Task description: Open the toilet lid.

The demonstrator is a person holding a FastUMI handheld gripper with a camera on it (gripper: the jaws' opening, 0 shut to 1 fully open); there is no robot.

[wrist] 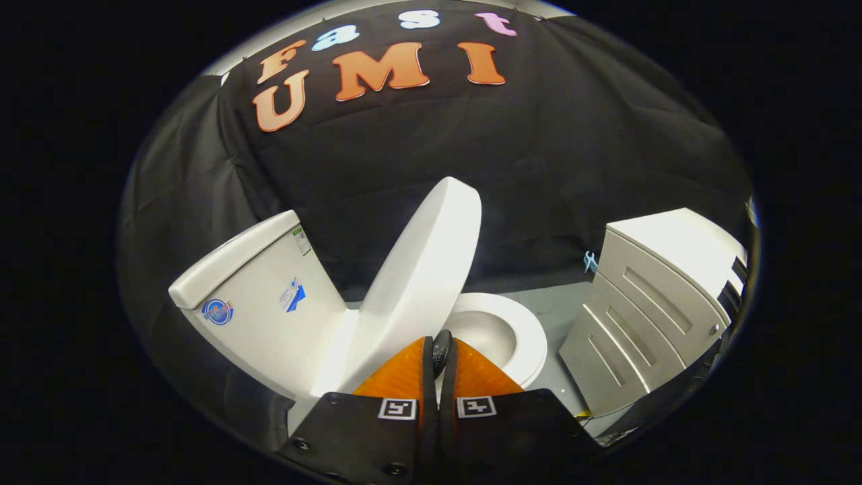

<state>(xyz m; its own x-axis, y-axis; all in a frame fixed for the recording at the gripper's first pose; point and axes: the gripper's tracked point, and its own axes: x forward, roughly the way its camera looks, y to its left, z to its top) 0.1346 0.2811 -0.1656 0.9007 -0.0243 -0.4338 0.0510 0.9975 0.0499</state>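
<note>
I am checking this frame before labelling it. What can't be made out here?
- Gripper view: whether the tool presses the lid; its fingers sit nearly closed, the lid's lower edge hidden behind them.
- The bowl: its near part is covered by the fingers and lid.
- Tank stickers: too small.
- Cabinet: far side cut off by the edge.

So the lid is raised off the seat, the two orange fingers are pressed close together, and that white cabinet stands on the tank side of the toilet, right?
Not quite. The gripper view shows the white cabinet on the far side of the bowl from the tank, not beside the tank. The rest holds: the lid is raised off the seat and the orange fingers of the gripper sit close together.
</note>
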